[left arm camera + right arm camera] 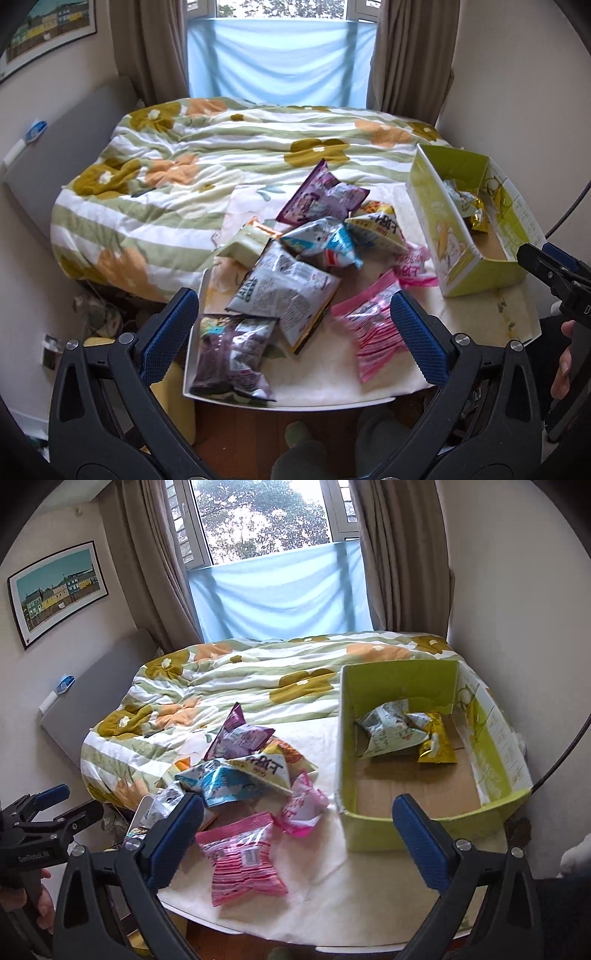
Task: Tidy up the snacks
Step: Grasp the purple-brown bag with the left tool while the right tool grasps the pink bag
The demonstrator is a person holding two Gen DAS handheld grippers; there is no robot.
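Tongs on both sides stand wide with nothing between them: the left tongs (293, 334) hover over the near end of the snack heap, the right tongs (297, 834) over the gap between the heap and the green box (369, 827). Nearest the left tongs a dark purple packet (231, 356) lies at the near worktop (332, 897) edge, with a grey-white bag (288, 291) just behind it, long axis running away and rightward. A pink striped packet (242, 858) lies flat by itself, long axis near to far, with bare cloth to its right up to the box. Beyond it sit a small pink pouch (303, 806), a blue-white bag (225, 784) and a purple bag (240, 738) tipped up on end. Print on the packets is too blurred to read. The box, open-topped, runs lengthwise away along the right edge; two packets (399, 733) lie at its far end, the near floor bare. "GenRobot.AI" shows on the left device (33, 856). Behind everything lies the flowered bed (207, 155).
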